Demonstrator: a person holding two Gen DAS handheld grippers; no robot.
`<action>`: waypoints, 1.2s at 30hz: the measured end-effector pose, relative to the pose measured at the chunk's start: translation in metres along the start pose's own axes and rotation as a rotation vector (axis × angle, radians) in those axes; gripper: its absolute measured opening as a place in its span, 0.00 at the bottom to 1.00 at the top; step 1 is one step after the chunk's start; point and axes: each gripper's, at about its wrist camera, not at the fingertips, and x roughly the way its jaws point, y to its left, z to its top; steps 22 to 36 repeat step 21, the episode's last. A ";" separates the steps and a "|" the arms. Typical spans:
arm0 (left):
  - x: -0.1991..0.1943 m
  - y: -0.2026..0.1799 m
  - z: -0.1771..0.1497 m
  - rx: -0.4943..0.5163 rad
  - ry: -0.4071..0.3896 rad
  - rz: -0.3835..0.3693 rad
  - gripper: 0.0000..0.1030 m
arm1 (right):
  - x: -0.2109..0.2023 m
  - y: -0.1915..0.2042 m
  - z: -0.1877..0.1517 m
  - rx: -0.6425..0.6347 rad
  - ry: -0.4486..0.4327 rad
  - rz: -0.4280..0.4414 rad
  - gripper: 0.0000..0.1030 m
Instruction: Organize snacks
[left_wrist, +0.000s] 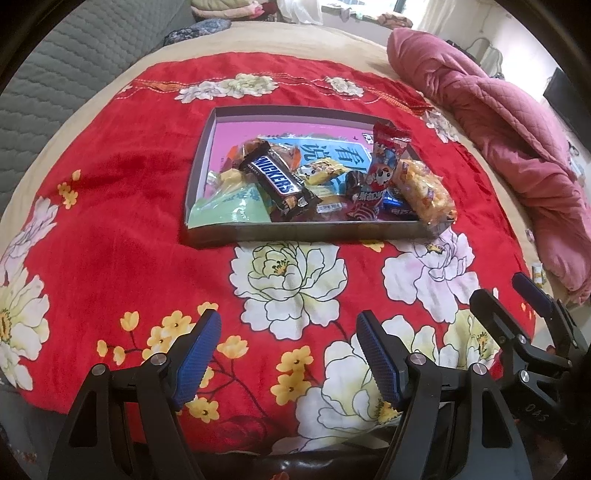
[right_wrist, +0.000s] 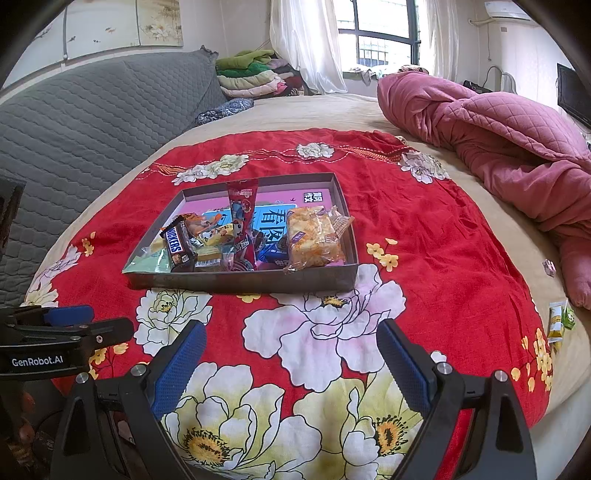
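Standing over the bed, I see both tools poised low in their frames with nothing in them: the left gripper (left_wrist: 288, 354) has its blue pads spread fairly wide over the flowered red blanket (left_wrist: 110, 192), and the right gripper (right_wrist: 291, 363) is spread wider again, also empty. From the left camera the right tool shows at the lower right of the frame, just beside its partner, so the two sit close together and need to avoid knocking each other on any reach.

Ahead of them, across a bare stretch of blanket, sits the shallow grey box (right_wrist: 240, 282), centre of both views, and the snacks are heaped in its near half: a Snickers bar (left_wrist: 275, 175) lying on top toward the left, a tall red packet (right_wrist: 242, 214) standing up in the middle, and a clear-wrapped yellow pastry (right_wrist: 314, 236) at the right, its wrapper hanging over the box's right rim.

My guess is the tidying is mostly done and what remains is straightening. I would take the top pieces first, coming down from above and pinching across the narrow side, keeping clear of the box wall.

Beyond, a pink quilt (right_wrist: 498, 129) crowds the upper right; a small green-and-yellow pack (right_wrist: 557, 321) lies at the right edge of the bed, perhaps a stray.
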 end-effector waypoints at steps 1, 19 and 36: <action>0.000 0.000 0.000 0.000 0.001 0.001 0.74 | 0.000 0.000 0.000 0.000 0.000 0.000 0.90; 0.027 0.008 0.000 -0.027 0.038 0.010 0.74 | 0.016 -0.004 -0.004 0.011 0.037 0.013 0.90; 0.035 0.017 0.005 -0.049 0.036 0.014 0.74 | 0.023 -0.010 -0.003 0.027 0.050 0.020 0.91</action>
